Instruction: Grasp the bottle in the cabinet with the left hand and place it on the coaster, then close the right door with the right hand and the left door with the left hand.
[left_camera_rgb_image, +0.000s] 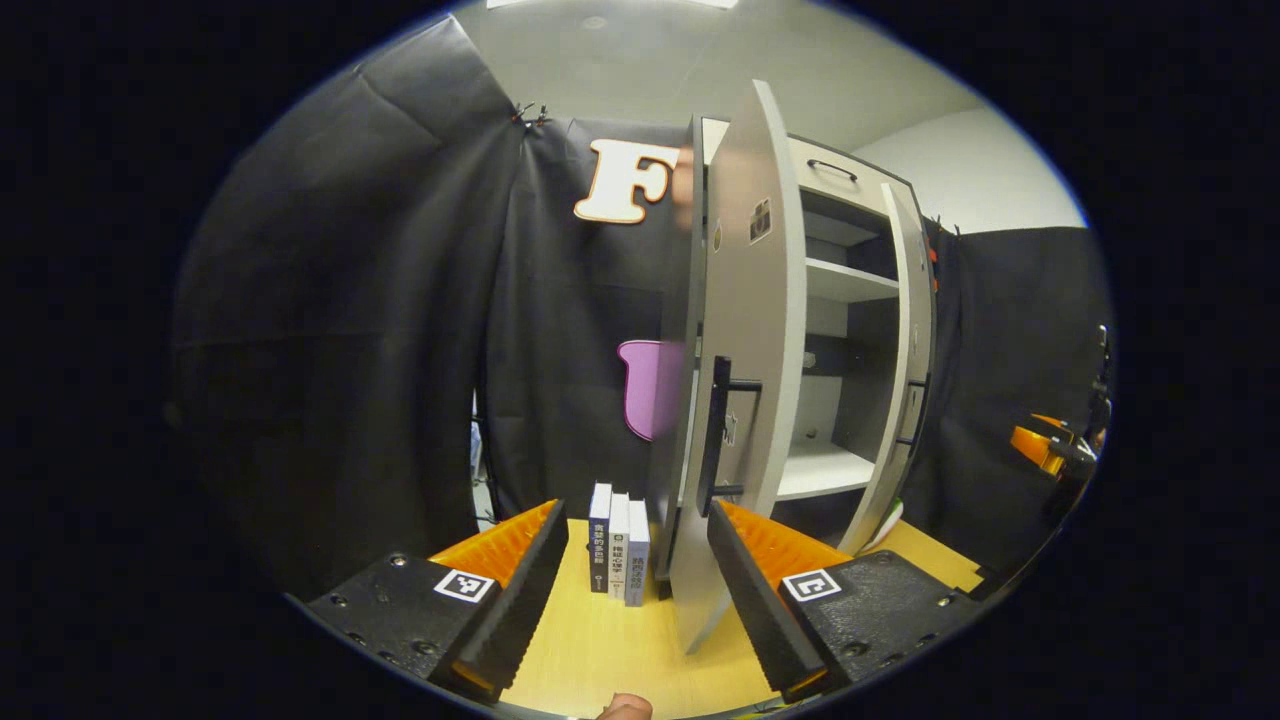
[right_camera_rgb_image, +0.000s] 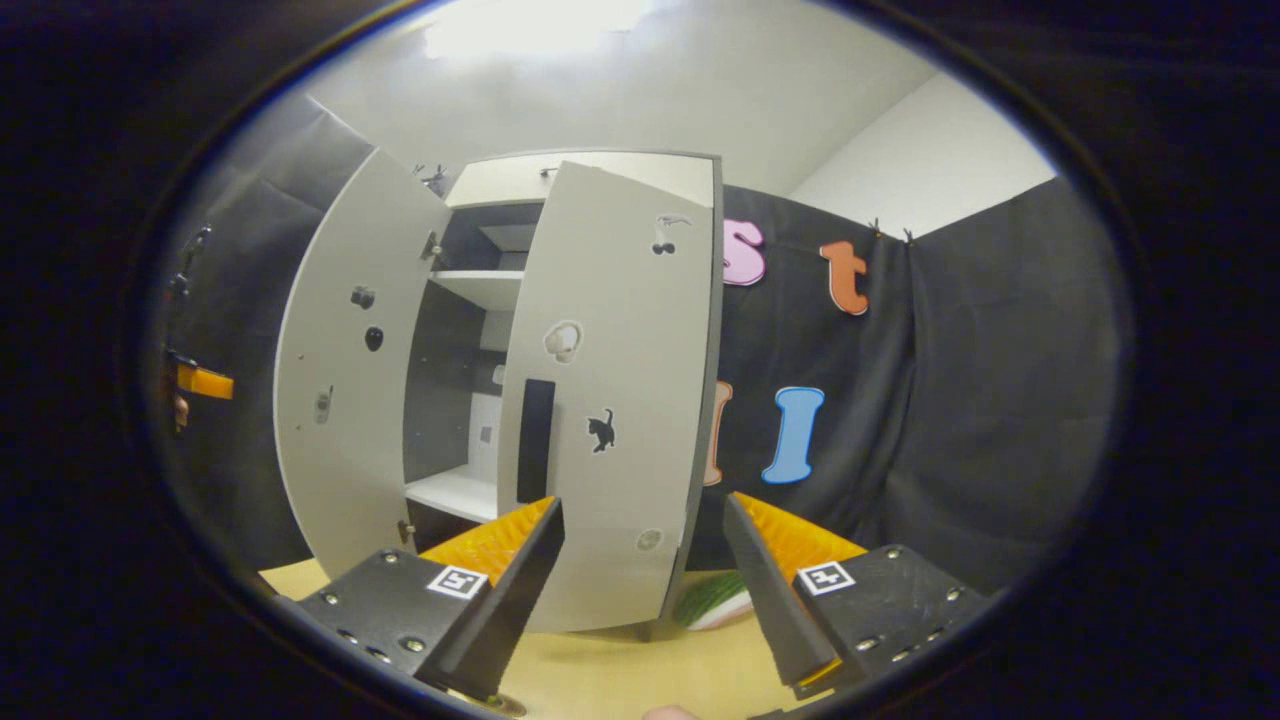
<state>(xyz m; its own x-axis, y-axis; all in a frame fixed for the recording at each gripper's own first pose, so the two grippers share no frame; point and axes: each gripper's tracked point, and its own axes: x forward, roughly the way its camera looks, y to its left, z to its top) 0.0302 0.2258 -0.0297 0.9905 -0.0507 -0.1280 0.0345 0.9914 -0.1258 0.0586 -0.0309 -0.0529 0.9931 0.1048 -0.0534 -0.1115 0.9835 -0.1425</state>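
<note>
The bottle and the coaster are hard to find: the shelves (left_camera_rgb_image: 850, 280) that show between the doors look bare, and a green and white object (right_camera_rgb_image: 712, 603) at the foot of the right door is half hidden, so I cannot tell what it is. In the left gripper view the cabinet (left_camera_rgb_image: 800, 330) stands right of centre, its flat pale-grey left door (left_camera_rgb_image: 745, 380) seen almost edge-on, with a straight dark bar handle (left_camera_rgb_image: 718, 435); the right door (left_camera_rgb_image: 905, 370) is a narrow strip behind it. The left gripper (left_camera_rgb_image: 636, 590) hangs low with its ribbed fingers spread wide and empty, above the smooth light wooden tabletop (left_camera_rgb_image: 620, 650). Three upright books (left_camera_rgb_image: 617, 545) stand between them, just beside the door's lower edge. The other gripper (left_camera_rgb_image: 1045, 445) is cut off at the right edge. In the right gripper view the right gripper (right_camera_rgb_image: 645, 590) is also spread wide, holding nothing, before the right door (right_camera_rgb_image: 610, 400), which carries small stickers and a dark handle (right_camera_rgb_image: 535, 440); the left door (right_camera_rgb_image: 345, 380) stands open at the left.
</note>
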